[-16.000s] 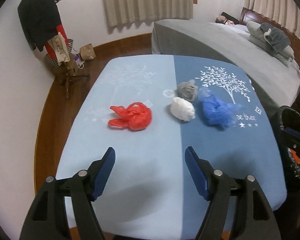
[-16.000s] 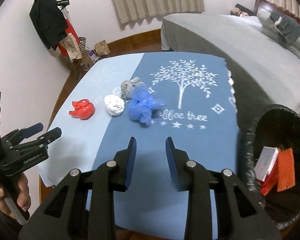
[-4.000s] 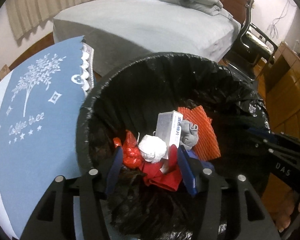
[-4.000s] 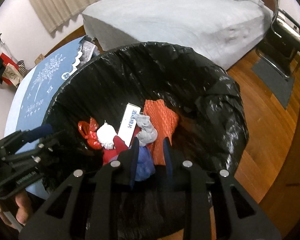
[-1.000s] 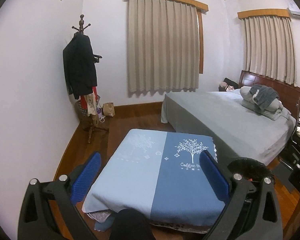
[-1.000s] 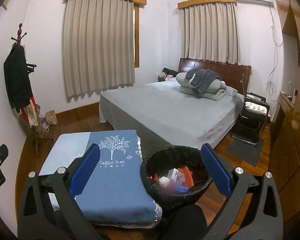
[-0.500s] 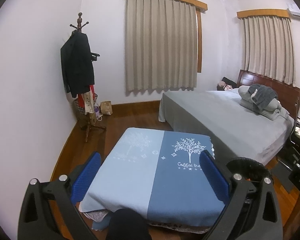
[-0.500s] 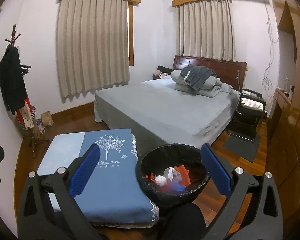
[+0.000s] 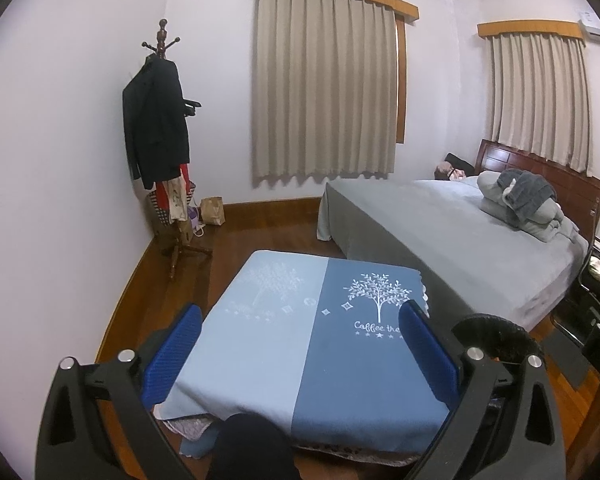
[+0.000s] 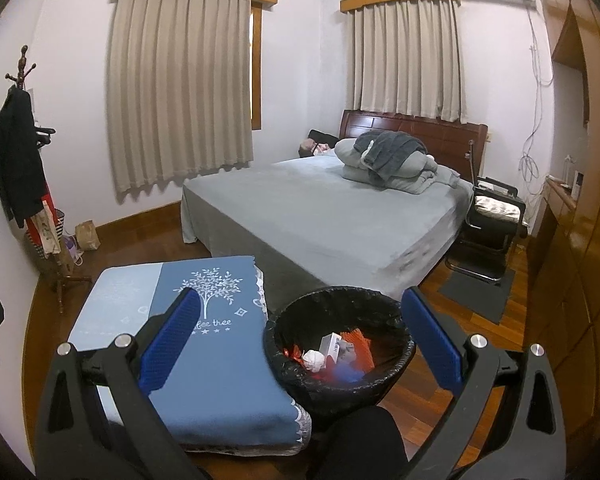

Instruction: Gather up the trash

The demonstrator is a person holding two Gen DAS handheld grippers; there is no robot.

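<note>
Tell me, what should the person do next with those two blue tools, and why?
Probably just lower and rest both. The left tool and right tool are open and hold nothing, the tablecloth shows no wads, and the crumpled trash sits in the black bin.

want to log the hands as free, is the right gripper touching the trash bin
Apart. The right wrist view shows the right gripper wide open, raised well above the trash bin, holding nothing.
</note>
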